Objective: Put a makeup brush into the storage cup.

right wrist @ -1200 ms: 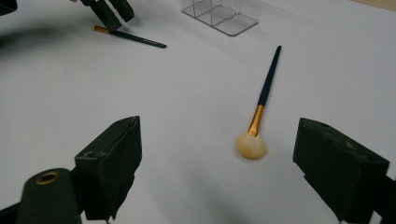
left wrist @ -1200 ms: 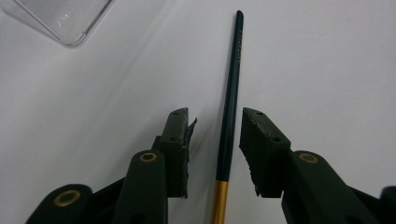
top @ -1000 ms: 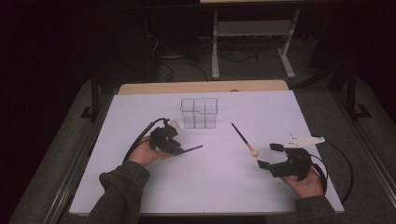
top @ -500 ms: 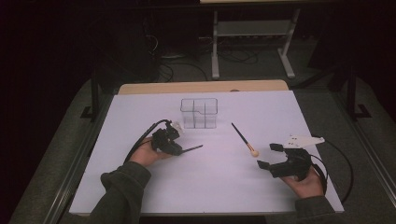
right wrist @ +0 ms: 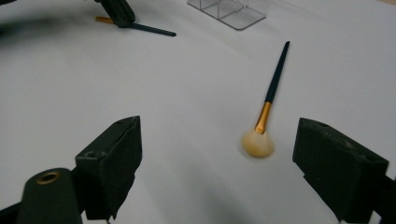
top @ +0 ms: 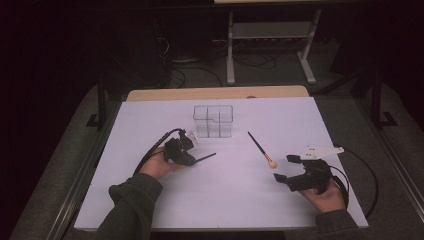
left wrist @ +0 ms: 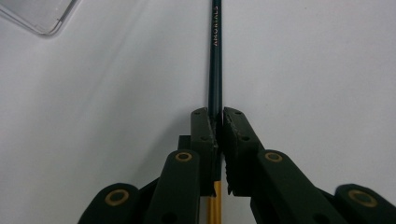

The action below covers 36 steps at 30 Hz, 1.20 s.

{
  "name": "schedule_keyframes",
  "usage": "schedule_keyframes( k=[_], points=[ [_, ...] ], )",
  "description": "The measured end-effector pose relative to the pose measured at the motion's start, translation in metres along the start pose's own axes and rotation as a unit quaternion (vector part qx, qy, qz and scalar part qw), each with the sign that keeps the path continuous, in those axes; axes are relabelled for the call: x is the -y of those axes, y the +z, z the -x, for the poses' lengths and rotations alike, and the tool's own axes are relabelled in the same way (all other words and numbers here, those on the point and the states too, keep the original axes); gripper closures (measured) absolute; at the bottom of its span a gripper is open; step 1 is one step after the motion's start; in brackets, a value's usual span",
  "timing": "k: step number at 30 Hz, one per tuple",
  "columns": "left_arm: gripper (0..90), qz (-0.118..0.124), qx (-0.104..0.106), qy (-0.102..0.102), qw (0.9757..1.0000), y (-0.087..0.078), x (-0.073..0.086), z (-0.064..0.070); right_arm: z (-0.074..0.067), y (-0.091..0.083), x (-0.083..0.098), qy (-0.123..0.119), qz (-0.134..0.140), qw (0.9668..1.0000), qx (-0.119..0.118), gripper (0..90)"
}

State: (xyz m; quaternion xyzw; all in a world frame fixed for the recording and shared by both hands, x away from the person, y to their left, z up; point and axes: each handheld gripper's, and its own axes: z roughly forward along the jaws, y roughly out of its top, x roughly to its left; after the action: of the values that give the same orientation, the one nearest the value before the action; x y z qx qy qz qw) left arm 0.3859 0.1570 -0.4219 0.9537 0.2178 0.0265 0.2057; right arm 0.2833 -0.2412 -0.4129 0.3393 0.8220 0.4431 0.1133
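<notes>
Now, taking the clear divided box point(top: 213, 121) as my landmark, the white table point(top: 150, 125) is lying open around it. Nearer me and left of the box, my left gripper point(left wrist: 217, 122) has just been closing and is pinching the dark-handled brush point(left wrist: 215, 60). Right of the box, a second brush point(right wrist: 267, 112) is lying loose, and my right gripper point(right wrist: 219, 158) is gaping wide around nothing.

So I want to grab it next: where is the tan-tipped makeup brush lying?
In the high view, the tan-tipped makeup brush lies right of centre on the white table, between the clear plastic organiser and the right gripper.
</notes>
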Motion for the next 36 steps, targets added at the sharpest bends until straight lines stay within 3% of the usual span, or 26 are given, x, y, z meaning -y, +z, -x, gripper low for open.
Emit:
schedule_keyframes(
  k=[13,27,36],
  points=[
    [83.4,0.020,0.012,-0.004,0.9997,-0.011,0.002,0.000,-0.008,0.008,-0.014,-0.014,-0.015,0.9995,-0.026,15.4],
    [83.4,0.024,0.022,0.026,0.9991,-0.031,0.003,0.011,-0.010,0.008,-0.035,-0.025,-0.033,0.9980,-0.047,17.6],
    [83.4,0.043,0.031,0.044,0.9976,-0.043,0.003,0.019,-0.012,0.011,-0.051,-0.040,-0.044,0.9965,-0.059,20.5]
  ],
)
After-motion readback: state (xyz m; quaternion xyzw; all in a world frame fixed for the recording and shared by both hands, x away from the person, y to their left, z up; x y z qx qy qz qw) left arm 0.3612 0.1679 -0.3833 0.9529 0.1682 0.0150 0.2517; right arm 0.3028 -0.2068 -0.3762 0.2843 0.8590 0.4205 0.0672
